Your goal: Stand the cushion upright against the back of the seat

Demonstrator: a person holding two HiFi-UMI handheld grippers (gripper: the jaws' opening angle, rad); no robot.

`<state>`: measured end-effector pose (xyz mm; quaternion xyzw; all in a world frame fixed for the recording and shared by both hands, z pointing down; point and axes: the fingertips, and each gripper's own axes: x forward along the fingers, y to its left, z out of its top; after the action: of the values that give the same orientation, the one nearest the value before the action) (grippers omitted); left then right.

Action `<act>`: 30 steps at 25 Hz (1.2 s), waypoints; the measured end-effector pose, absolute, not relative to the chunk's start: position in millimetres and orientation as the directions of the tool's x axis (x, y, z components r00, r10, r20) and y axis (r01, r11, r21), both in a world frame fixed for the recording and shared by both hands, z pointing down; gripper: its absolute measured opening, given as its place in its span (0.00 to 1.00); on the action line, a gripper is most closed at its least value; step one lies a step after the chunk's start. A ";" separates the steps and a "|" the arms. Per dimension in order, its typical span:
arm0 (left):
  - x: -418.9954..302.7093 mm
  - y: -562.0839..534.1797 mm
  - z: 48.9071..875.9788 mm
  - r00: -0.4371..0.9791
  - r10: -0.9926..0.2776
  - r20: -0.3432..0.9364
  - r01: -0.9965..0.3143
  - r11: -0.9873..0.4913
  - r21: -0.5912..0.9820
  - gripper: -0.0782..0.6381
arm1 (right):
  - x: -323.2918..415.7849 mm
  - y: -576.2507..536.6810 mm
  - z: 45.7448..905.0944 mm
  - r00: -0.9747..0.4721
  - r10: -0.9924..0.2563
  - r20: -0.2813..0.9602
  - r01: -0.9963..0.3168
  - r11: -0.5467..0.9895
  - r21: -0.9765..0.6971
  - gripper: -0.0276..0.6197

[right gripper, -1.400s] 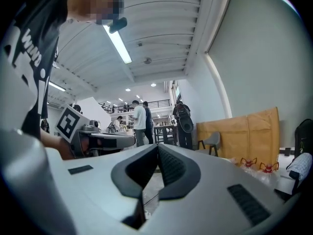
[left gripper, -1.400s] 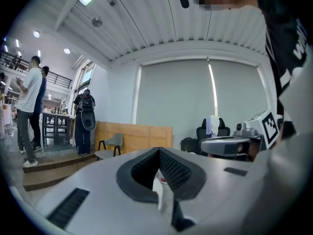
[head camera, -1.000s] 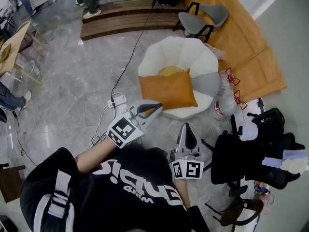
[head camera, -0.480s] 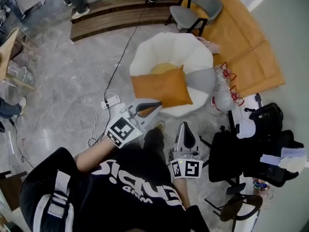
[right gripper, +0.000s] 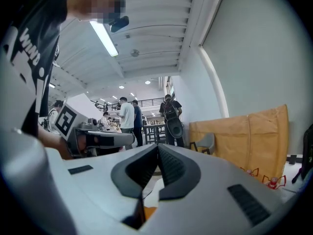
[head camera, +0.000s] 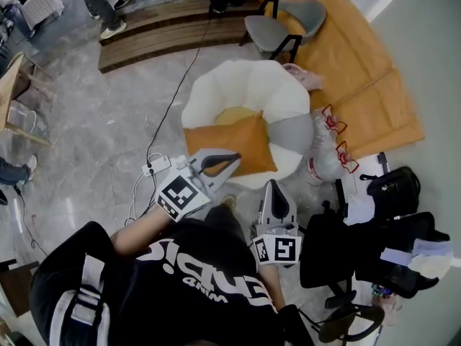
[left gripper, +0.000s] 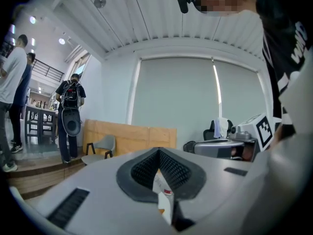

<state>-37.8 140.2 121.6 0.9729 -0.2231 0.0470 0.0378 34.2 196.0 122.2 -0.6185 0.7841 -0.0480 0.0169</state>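
Head view is showing the orange cushion (head camera: 229, 144) lying flat on the white seat (head camera: 248, 85), not propped against its back. Left gripper (head camera: 234, 158) and right gripper (head camera: 274, 186) are hovering near its front edge. Only the gripper views are showing the jaws head-on: both closed, empty. Right gripper view is also catching an orange sliver below the jaws, probably the cushion. Seat is sitting closer to both grippers than a second ago.

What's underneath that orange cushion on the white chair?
The orange cushion lies on the white seat; a yellow piece peeks from its far edge. How far that reaches beneath is covered.
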 end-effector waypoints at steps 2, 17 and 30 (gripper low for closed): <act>-20.7 123.7 121.6 0.889 -0.443 0.112 -0.451 -0.891 0.054 0.12 | 52.6 180.3 121.6 -0.242 -0.970 0.030 -0.966 0.238 -0.098 0.07; 32.2 46.2 123.6 0.859 -0.489 0.152 -0.498 -0.866 0.030 0.12 | 107.9 93.6 131.4 -0.284 -0.958 0.037 -0.953 0.277 -0.126 0.07; 34.8 -19.6 172.4 0.861 -0.449 0.237 -0.478 -0.875 0.075 0.12 | 98.9 26.9 175.9 -0.280 -0.952 0.122 -0.949 0.255 -0.185 0.07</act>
<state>34.8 -19.6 172.4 0.9624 -0.2408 0.1069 0.0657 98.9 26.9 175.9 -0.6001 0.7922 -0.1110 0.0074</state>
